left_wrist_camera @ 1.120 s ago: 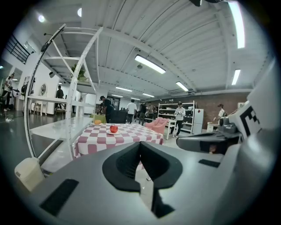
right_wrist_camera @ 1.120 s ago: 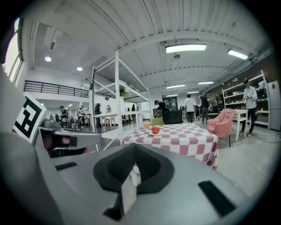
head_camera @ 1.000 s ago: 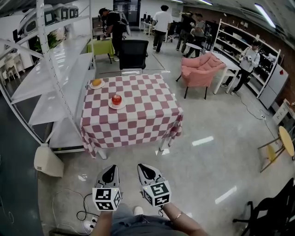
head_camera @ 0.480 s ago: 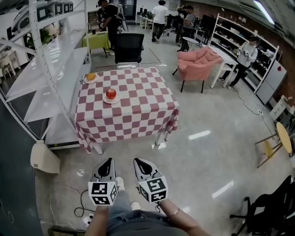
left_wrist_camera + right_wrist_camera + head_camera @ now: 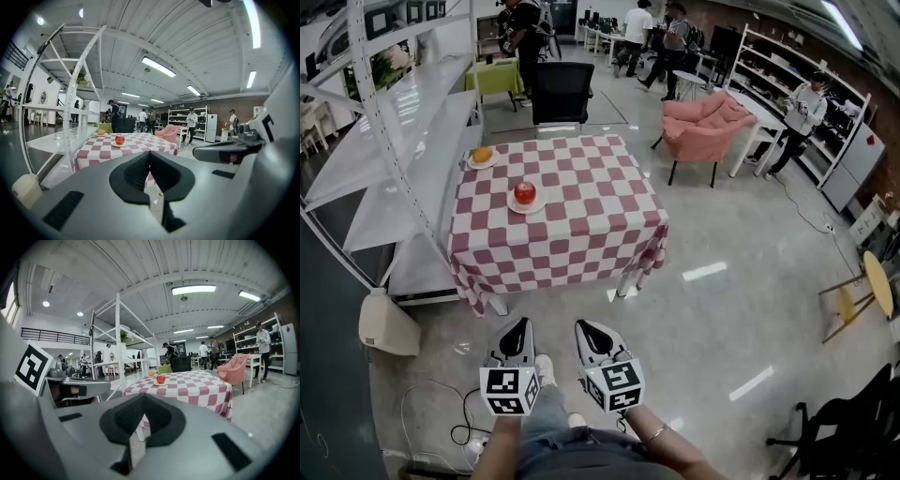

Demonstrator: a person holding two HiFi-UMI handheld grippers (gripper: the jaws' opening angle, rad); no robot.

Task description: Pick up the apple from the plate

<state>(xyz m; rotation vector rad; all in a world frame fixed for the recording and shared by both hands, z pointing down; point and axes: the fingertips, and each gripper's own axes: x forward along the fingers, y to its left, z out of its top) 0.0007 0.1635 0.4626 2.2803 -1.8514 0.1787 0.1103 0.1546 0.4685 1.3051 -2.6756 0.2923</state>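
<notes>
— Where's the apple (image 5: 525,193)?
— On its plate (image 5: 538,207), on the checked table (image 5: 581,225), toward the left side (an orange (image 5: 482,154) sits near the far left corner). It's well apart from my grippers.
— And the grippers?
— I hold my left gripper (image 5: 519,324) and right gripper (image 5: 584,327) side by side, low in front of me over the floor (image 5: 722,309). Both have their jaws pressed together, with nothing between them.

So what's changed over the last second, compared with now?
The table looks slightly nearer: the person has stepped toward it, carrying both tools along. Nothing taken hold of. The left tool and right tool stay shut and empty; the apple stays on its plate.
</notes>
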